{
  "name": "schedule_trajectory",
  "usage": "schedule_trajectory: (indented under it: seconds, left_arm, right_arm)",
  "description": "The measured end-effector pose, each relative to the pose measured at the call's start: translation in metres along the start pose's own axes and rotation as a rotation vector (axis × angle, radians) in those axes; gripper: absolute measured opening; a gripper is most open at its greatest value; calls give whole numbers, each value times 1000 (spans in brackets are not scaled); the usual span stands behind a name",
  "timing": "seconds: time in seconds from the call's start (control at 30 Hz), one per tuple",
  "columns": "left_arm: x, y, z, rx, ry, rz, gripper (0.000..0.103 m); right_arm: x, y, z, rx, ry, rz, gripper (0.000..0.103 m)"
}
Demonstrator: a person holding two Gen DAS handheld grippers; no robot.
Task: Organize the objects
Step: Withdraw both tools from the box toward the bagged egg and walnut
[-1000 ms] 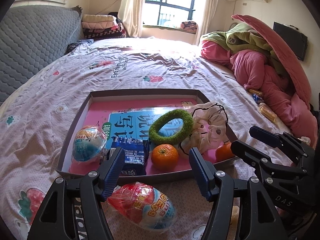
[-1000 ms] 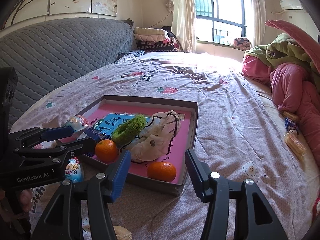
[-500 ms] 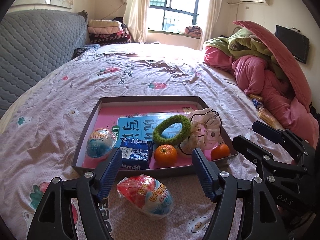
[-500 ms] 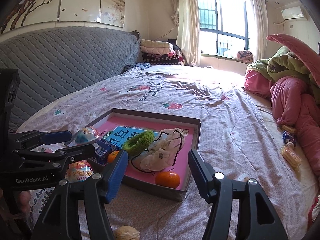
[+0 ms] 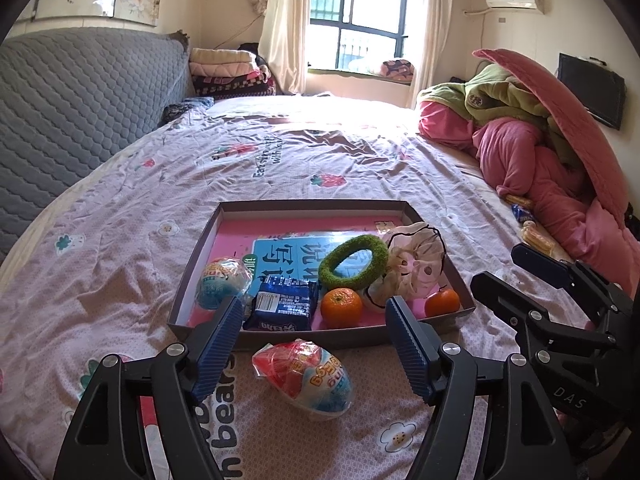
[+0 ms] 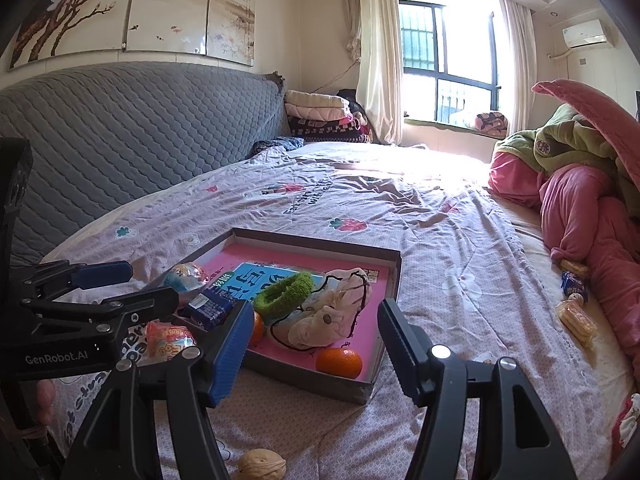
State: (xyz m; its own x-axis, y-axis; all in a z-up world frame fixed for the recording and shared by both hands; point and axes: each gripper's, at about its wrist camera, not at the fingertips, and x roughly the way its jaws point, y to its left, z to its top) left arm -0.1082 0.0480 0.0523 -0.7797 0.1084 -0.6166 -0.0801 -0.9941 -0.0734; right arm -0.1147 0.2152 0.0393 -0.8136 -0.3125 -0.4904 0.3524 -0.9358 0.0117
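A shallow brown tray (image 5: 200,240) (image 6: 394,280) with a pink floor lies on the bed. In it are a blue egg toy (image 5: 222,282), a blue snack pack (image 5: 284,304), two oranges (image 5: 341,307) (image 5: 442,302), a green ring (image 5: 354,262) and a crumpled pale bag (image 5: 416,268). A red-and-blue wrapped egg toy (image 5: 308,374) (image 6: 168,338) lies on the sheet in front of the tray. My left gripper (image 5: 314,340) is open, above and just behind that egg. My right gripper (image 6: 312,350) is open and empty near the tray's front right corner.
A walnut (image 6: 262,466) lies on the sheet below the right gripper. Snack packets (image 6: 576,316) lie at the bed's right edge beside a heap of pink and green quilts (image 5: 532,152). A grey padded headboard (image 6: 120,136) runs along the left.
Both grippers have drawn back and risen away from the tray, so tray and egg look smaller. Both stay open. No object has moved.
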Motion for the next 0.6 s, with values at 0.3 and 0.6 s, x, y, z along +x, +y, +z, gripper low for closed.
schedule_trajectory:
  seconds: [0.3, 0.6]
  left_arm:
    - [-18, 6, -8, -9, 7, 6, 76]
    - [-35, 19, -14, -30, 0, 23, 76]
  right_arm:
    - [-9, 7, -9, -14, -4, 3, 69]
    - [-25, 18, -16, -42, -29, 6, 70]
